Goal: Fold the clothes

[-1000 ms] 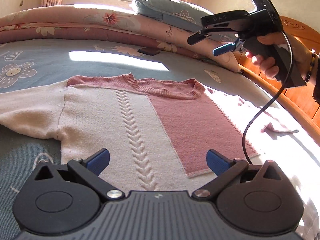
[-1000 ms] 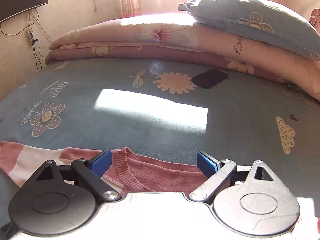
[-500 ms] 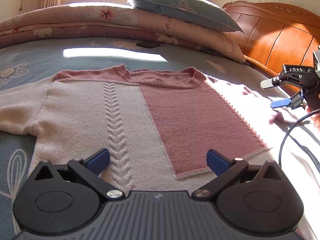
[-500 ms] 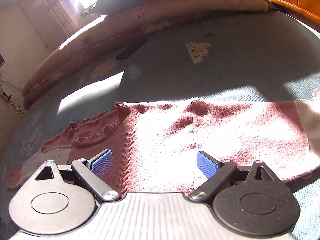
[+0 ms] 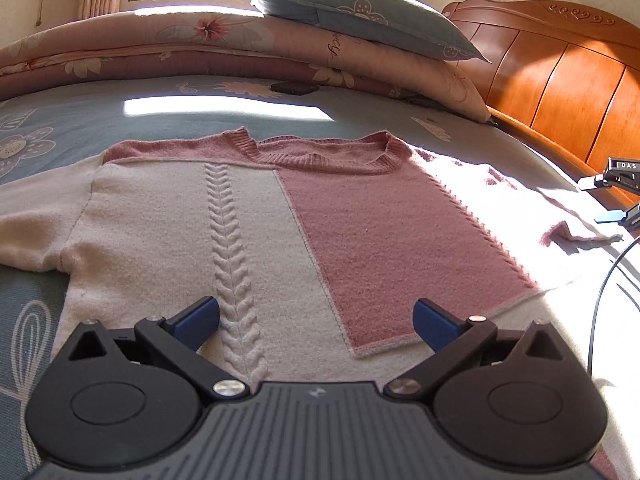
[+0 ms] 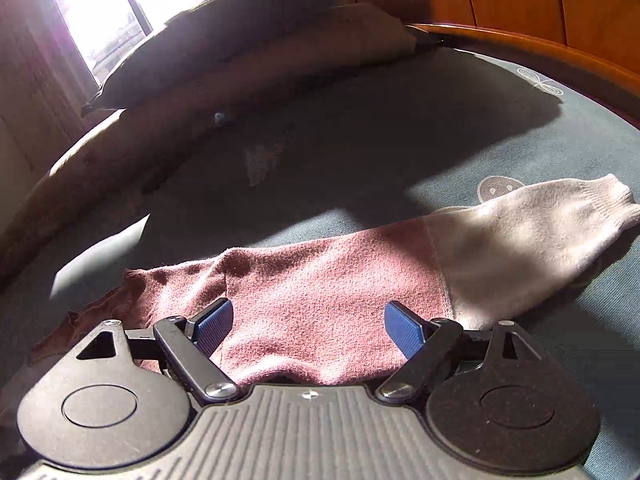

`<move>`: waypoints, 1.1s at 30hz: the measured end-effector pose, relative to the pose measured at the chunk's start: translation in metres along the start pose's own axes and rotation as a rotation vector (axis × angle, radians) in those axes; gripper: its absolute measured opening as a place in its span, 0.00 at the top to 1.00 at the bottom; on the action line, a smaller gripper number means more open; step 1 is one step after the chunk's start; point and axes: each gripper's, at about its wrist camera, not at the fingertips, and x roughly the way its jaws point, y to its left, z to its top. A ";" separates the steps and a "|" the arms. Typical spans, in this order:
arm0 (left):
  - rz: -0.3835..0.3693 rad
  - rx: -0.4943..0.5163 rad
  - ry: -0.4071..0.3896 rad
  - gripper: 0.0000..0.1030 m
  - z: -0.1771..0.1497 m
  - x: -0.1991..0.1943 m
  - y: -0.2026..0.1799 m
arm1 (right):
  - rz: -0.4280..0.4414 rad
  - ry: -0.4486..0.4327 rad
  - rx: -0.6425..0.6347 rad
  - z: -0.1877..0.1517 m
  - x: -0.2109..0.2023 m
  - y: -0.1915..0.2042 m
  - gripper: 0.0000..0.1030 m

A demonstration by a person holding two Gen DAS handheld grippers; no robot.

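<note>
A pink and cream knit sweater [image 5: 248,236] lies flat, face up, on the bed, neckline toward the pillows. My left gripper [image 5: 316,320] hangs open over its lower hem, nothing between the blue pads. In the right wrist view the sweater's right sleeve [image 6: 360,280], pink with a cream cuff end, stretches out to the right. My right gripper [image 6: 308,324] sits low over the pink part of that sleeve; its jaws are closing, the sleeve lies between them, and the pads do not press it. That gripper [image 5: 616,196] also shows at the left wrist view's right edge.
A blue floral bedsheet [image 5: 80,128] covers the bed. Folded quilts [image 5: 180,52] and a blue pillow [image 5: 360,12] are stacked at the far side. A wooden headboard [image 5: 560,80] runs along the right. A dark phone [image 5: 294,88] lies near the quilts. A black cable [image 5: 600,300] hangs at right.
My right gripper swung from above the neckline out to the right and down onto the right sleeve, rolling as it went, and its jaws narrowed a little. The left gripper shifted slightly then held still.
</note>
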 end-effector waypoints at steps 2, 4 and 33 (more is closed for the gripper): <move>-0.002 -0.002 -0.001 0.01 0.000 0.000 0.000 | -0.060 -0.019 0.112 0.005 -0.009 -0.041 0.26; -0.002 -0.002 -0.001 0.01 0.000 0.000 0.001 | -0.113 -0.033 0.210 0.005 -0.015 -0.080 0.33; -0.007 -0.005 -0.005 0.01 -0.001 0.001 0.002 | -0.304 -0.153 0.250 0.058 0.024 -0.162 0.77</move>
